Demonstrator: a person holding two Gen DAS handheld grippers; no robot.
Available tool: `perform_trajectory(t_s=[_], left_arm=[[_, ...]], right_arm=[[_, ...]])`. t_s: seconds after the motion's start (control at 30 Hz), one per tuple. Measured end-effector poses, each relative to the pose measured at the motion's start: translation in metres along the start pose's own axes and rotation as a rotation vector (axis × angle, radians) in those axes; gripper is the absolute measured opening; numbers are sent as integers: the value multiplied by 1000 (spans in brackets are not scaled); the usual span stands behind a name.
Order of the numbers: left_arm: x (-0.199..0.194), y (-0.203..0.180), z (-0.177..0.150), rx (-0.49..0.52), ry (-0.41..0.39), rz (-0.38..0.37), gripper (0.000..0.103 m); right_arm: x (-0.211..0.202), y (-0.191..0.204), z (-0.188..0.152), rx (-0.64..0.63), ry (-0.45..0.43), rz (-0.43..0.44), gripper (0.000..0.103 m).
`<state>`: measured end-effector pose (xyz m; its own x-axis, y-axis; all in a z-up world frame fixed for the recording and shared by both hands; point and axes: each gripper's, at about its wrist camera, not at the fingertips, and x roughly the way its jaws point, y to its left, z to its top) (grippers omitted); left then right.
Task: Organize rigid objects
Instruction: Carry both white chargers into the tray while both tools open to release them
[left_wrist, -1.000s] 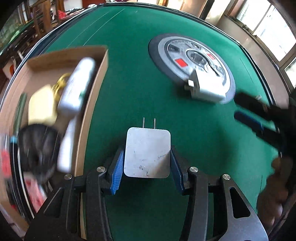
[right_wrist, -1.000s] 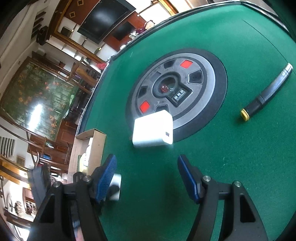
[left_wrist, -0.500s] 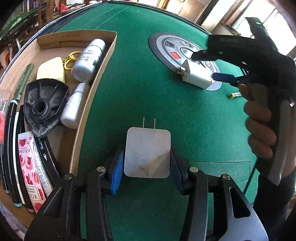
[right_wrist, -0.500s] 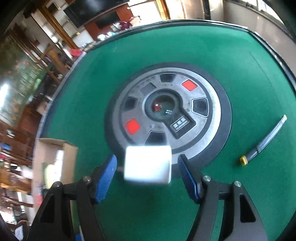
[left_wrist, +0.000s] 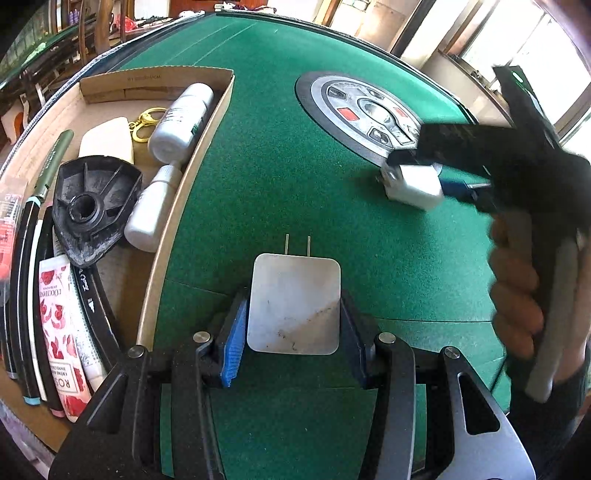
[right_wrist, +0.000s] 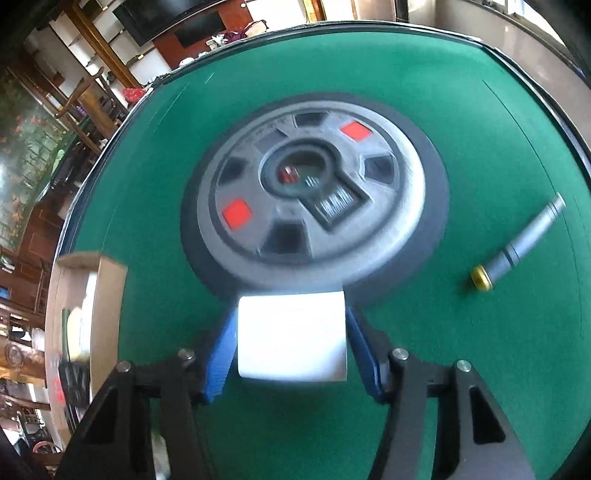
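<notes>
My left gripper (left_wrist: 293, 301) is shut on a flat white plug charger (left_wrist: 293, 314), its two prongs pointing away over the green felt. To the right, a white block charger (left_wrist: 413, 184) lies on the felt at the near rim of the round grey disc (left_wrist: 354, 107). In the right wrist view that block (right_wrist: 291, 336) sits between my right gripper's (right_wrist: 291, 321) blue pads, whose jaws are closing and look flush against its sides. A person's hand (left_wrist: 517, 295) holds the right gripper's handle.
A cardboard box (left_wrist: 218, 110) at the left holds white bottles, a gold clasp, a black plastic part, pens and a red-patterned tube. A grey pen with a yellow end (right_wrist: 524, 240) lies on the felt right of the disc (right_wrist: 314, 195). The table's edge curves behind.
My right gripper has swung down over the white block and its jaws have narrowed onto it. The left gripper drifted slightly, still holding the plug charger.
</notes>
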<state>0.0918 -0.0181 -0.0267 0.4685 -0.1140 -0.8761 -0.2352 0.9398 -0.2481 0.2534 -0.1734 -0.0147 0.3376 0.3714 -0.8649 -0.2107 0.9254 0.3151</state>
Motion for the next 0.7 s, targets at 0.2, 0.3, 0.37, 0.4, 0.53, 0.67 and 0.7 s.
perform_trajectory(t_s=[0.2,0.3,0.37,0.4,0.53,0.67,0.7], left_arm=[[-8,7,-13,-33,-21,-49,46],[-17,13,-19,-70,-25,-124,46],[-26,18,-23,-86,-32,-145,46],[-31,20,-26,-96,-36,-153,46],[-63,37,-36,-146,-71,-194,46],[-105,60,-44,-176,-141,-186,46],[-114,67,-43,-185,-151,-173,46]], right_arm=[[-27,-30,-46,44,15,148,58],[-35,-39,-66,78,40,236,58],[-40,-39,-74,75,42,272,58],[-43,-35,-76,73,41,280,58],[-50,-17,-76,50,27,325,58],[-67,9,-78,-15,-1,385,58],[-70,19,-77,-36,-6,401,58]])
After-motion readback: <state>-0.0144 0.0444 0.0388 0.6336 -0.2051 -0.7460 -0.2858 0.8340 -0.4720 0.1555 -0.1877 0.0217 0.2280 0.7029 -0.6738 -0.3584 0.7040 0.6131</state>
